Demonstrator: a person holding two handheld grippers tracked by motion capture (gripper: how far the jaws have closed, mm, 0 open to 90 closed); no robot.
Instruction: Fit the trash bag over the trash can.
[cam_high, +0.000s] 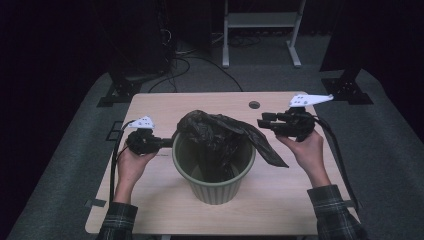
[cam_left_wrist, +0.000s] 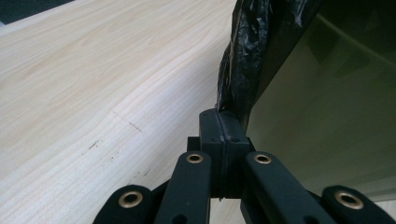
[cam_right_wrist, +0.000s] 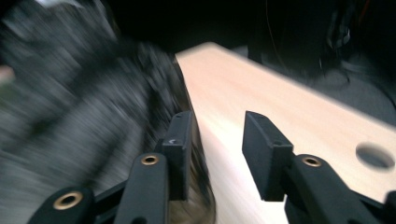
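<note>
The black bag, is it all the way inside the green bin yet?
No. The bag is partly in the bin; most bunches above the rim, and one flap hangs outside over the right edge.

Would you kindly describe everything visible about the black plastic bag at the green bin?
The black bag is thin, crinkled, glossy plastic, bunched over the ribbed green bin at mid-table. Part hangs inside; a flap trails over the rim toward the person's right. The left tongs are shut on its edge beside the bin wall. The right tongs stand open next to it, nothing between their jaws.
</note>
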